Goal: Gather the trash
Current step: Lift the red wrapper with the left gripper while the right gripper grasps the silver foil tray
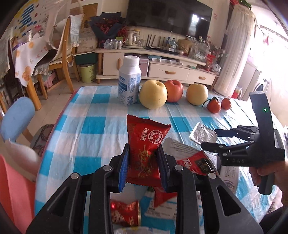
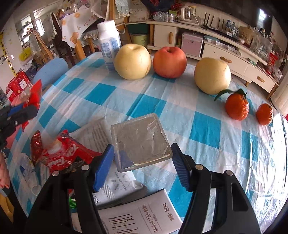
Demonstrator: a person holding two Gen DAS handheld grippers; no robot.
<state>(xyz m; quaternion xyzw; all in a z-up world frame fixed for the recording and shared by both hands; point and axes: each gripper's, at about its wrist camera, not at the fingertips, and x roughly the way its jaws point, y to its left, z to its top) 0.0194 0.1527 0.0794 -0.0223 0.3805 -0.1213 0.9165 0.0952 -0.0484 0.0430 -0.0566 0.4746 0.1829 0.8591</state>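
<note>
Trash here means wrappers: the left gripper (image 1: 142, 162) clamps a red foil snack wrapper (image 1: 145, 144), upright at frame centre. Right gripper (image 2: 142, 165) stands open, its blue pads (image 2: 104, 167) flanking a shallow clear plastic tray (image 2: 140, 140), lying flat just ahead on the blue-checked tablecloth (image 2: 198, 126), nearer this hand.

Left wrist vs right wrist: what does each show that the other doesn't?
Left wrist only: the TV, and the left claw shut on a red snack wrapper.
Right wrist only: a white 250mL carton under the open right claw, whose pads flank the clear plastic tray without touching.
Both: white bottle, two pears, apple, two tangerines, checked tablecloth.
</note>
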